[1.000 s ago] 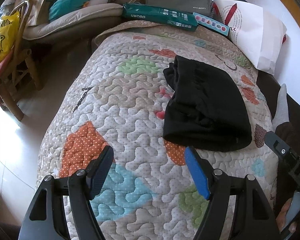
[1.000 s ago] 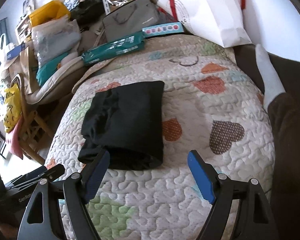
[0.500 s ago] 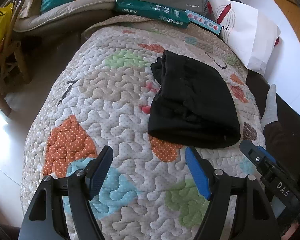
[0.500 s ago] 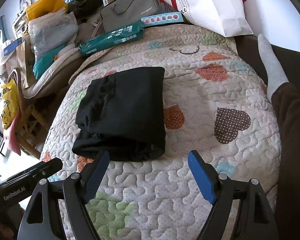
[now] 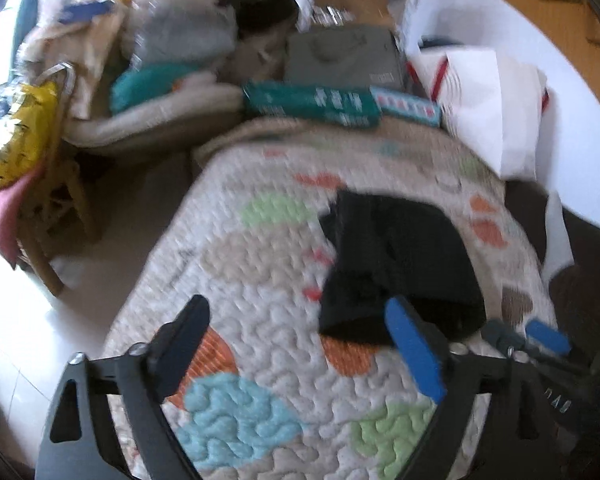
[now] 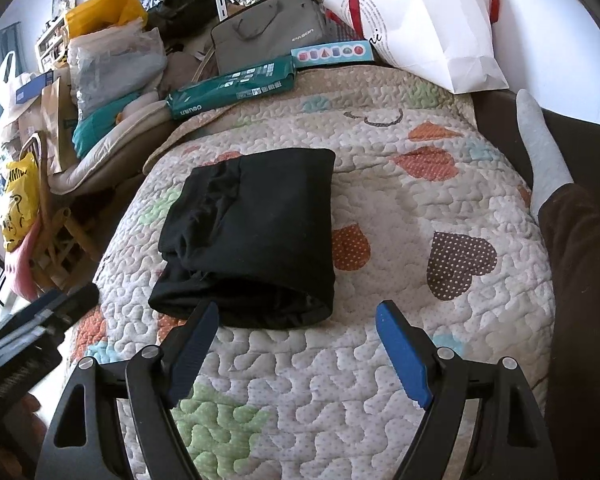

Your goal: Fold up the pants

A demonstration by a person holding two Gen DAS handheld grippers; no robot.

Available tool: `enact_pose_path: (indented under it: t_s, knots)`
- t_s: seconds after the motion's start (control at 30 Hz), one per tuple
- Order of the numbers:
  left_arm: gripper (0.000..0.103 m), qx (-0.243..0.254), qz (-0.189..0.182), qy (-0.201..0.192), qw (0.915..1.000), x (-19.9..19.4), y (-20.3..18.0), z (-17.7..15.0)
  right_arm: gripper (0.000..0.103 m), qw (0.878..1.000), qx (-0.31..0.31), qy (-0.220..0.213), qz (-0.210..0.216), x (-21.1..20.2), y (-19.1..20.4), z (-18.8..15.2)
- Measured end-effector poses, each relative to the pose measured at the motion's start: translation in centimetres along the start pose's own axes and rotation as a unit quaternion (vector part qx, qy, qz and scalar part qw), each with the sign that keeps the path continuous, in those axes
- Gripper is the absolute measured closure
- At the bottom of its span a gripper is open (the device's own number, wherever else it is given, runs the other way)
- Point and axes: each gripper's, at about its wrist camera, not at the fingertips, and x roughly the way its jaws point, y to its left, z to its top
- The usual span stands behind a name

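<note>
The black pants point(image 6: 256, 236) lie folded into a compact rectangle on the quilted heart-pattern bedspread point(image 6: 400, 208). In the left wrist view the pants point(image 5: 400, 260) are blurred, just beyond the blue right finger. My left gripper point(image 5: 300, 344) is open and empty above the quilt point(image 5: 260, 280), short of the pants' near edge. My right gripper point(image 6: 296, 340) is open and empty, just short of the pants' near folded edge. The left gripper shows at the left edge of the right wrist view point(image 6: 40, 320).
A teal box point(image 6: 232, 88), a grey bag point(image 6: 268, 36) and a white paper bag point(image 6: 424, 20) sit at the bed's far end. Clutter and a wooden chair point(image 6: 56, 232) stand left of the bed. A person's leg with a grey sock point(image 6: 544, 152) lies along the right side.
The left gripper's view has swung up and to the left and is motion-blurred. The right gripper has barely moved. The folded pants have not moved. Both grippers stay open.
</note>
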Motion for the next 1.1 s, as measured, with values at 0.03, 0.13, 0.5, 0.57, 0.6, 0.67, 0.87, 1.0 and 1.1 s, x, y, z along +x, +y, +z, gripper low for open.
enact_pose_path:
  t_s: [0.03,0.13,0.5,0.57,0.6,0.67,0.87,1.0,1.1]
  knots:
    - [0.009,-0.004,0.004,-0.012,0.9999,-0.4,0.2,0.2,0.018,1.000,0.000,-0.002,-0.001,-0.1,0.0,0.0]
    - [0.001,-0.017,0.014,-0.040,0.9990,-1.4,1.0,1.1,0.018,1.000,-0.001,-0.006,-0.003,-0.2,0.0,0.0]
    - [0.000,0.015,0.014,-0.023,0.9995,-1.1,1.2,2.2,0.018,0.999,-0.032,-0.019,-0.001,-0.9,1.5,-0.4]
    - [0.000,0.025,-0.011,-0.002,0.9996,-0.6,0.5,1.5,0.018,0.999,-0.028,-0.015,-0.002,-0.8,1.4,-0.5]
    - [0.000,0.035,-0.032,0.022,0.9986,0.1,-0.1,1.1,0.018,1.000,-0.026,-0.013,-0.004,-0.7,1.3,-0.6]
    - [0.000,0.048,-0.058,0.061,0.9953,1.1,-1.1,0.2,0.018,1.000,-0.021,-0.008,-0.013,-0.6,0.9,-0.7]
    - [0.000,0.079,-0.079,0.120,0.9865,2.8,-3.4,-2.0,0.018,0.999,-0.004,0.011,-0.037,-0.5,-0.5,-1.2]
    - [0.000,0.080,-0.076,0.138,0.9843,3.3,-3.7,-3.1,0.018,0.999,-0.003,0.023,-0.046,-0.2,-0.8,-1.7]
    - [0.000,0.071,-0.071,0.151,0.9834,3.7,-3.4,-3.4,0.018,0.998,-0.013,0.032,-0.052,0.2,-0.6,-1.8]
